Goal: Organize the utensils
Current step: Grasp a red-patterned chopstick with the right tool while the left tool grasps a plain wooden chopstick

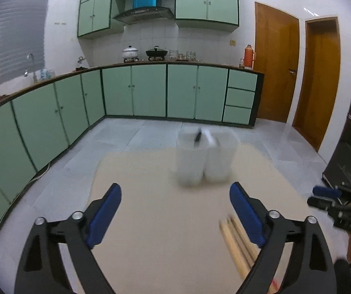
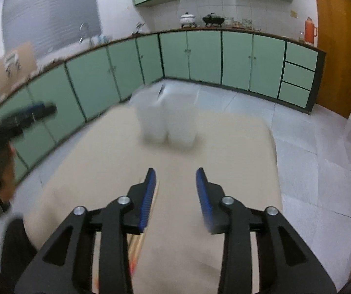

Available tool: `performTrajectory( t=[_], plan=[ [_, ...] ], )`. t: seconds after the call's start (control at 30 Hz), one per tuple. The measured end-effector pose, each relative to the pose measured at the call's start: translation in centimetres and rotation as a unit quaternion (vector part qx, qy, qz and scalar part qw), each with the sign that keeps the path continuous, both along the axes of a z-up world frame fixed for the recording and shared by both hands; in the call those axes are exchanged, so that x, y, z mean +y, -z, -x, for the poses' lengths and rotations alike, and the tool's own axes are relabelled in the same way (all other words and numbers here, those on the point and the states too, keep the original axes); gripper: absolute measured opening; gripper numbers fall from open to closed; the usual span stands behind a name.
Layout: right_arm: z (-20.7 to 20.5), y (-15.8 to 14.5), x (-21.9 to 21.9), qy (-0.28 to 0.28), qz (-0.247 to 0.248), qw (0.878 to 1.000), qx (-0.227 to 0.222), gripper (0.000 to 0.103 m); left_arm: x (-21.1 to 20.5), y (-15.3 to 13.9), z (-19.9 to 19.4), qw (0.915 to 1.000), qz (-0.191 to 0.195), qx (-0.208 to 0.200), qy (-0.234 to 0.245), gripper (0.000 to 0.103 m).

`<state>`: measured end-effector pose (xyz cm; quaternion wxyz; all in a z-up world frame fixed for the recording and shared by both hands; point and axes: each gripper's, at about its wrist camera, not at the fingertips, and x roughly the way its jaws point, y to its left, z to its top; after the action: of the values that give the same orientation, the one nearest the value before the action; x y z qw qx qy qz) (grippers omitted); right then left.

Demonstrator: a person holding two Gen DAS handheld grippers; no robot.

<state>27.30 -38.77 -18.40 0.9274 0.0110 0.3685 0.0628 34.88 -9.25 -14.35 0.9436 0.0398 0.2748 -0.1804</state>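
Both claws hang empty over the beige worktop (image 1: pixel 151 220): my left claw (image 1: pixel 175 210) spread wide, my right claw (image 2: pixel 175 196) about half open. Pale wooden chopsticks (image 1: pixel 236 240), slim and smooth, lie at lower right beside the left claw's right finger. Twin frosted plastic holders (image 1: pixel 204 156) stand at centre, something dark already inside one. Likely I'm between pickups; next I must straddle the sticks squarely.

Holder (image 1: pixel 206 156) at table's (image 1: pixel 163 220) far end, utensil (image 1: pixel 197 137) inside, chopsticks (image 1: pixel 236 242) nearer
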Motion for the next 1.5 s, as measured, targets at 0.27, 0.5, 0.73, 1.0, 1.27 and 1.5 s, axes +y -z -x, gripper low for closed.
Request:
performTrajectory(
  t=[0.27, 0.5, 0.73, 1.0, 1.27, 1.5],
  plan=[
    [9.0, 8.2, 5.7, -0.033, 0.030, 0.998, 0.050, 0.036, -0.1, 8.9, 13.4, 0.9986, -0.027, 0.025, 0.037, 0.094],
    [8.8, 10.1, 6.6, -0.047, 0.036, 0.997, 0.050, 0.034, -2.9, 13.3, 15.1, 0.9932, -0.061, 0.061, 0.078, 0.092],
    [7.6, 10.1, 3.8, -0.021, 0.009, 0.999, 0.047, 0.022, -5.0, 15.2, 14.7, 0.9892, -0.090, 0.077, 0.087, 0.090],
    [7.7, 10.2, 3.2, -0.017, -0.002, 0.999, 0.047, 0.022, -6.3, 15.9, 13.3, 0.9882, -0.113, 0.073, 0.073, 0.088],
    [7.5, 10.4, 3.8, -0.020, 0.010, 0.999, 0.041, 0.029, -5.3, 15.8, 12.6, 0.9892, -0.107, 0.075, 0.067, 0.088],
    [6.6, 10.4, 3.7, 0.034, 0.024, 0.999, 0.029, 0.005, -5.4, 15.7, 11.5, 0.9922, -0.083, 0.071, 0.061, 0.017]
  ],
)
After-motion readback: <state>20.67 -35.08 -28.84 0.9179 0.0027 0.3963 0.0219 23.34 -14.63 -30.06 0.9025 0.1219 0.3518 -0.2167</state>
